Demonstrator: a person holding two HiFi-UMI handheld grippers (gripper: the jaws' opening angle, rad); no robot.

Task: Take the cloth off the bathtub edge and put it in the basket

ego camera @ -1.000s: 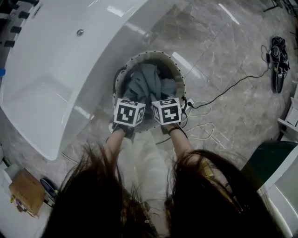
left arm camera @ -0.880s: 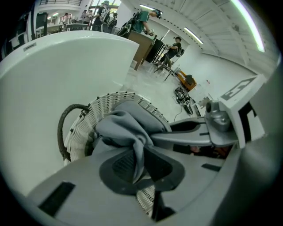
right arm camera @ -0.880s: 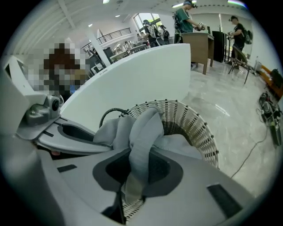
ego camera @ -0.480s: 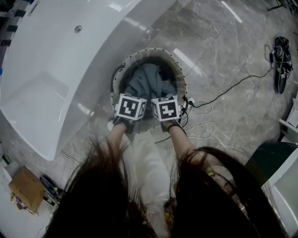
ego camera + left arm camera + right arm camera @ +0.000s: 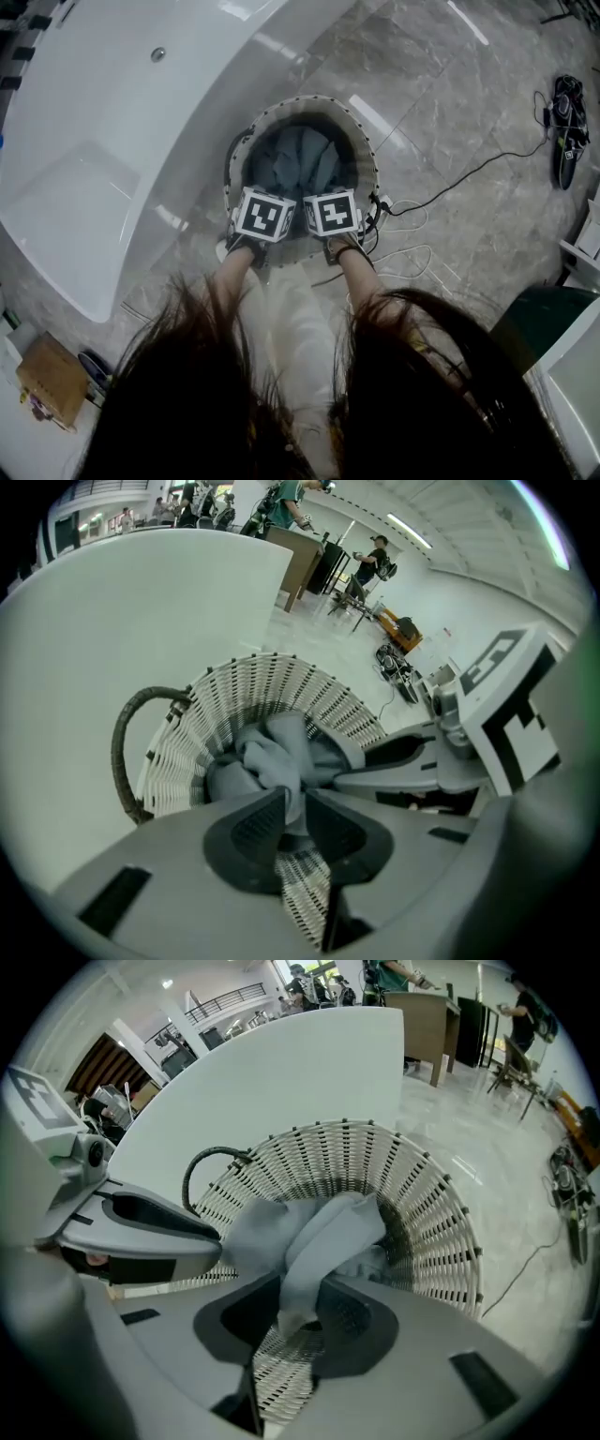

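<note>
Currently cloth (image 5: 267, 757) lies pinched in left hand-held gripper (image 5: 294, 801).

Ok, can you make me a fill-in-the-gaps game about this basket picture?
1. The white wicker basket stands right beside the big white ___.
2. A grey ___ is bunched up inside the basket.
3. The left gripper pinches a fold of it between its two ___.
Missing words: bathtub; cloth; jaws.

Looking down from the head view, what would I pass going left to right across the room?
bathtub → basket → cable → black bundle
</note>
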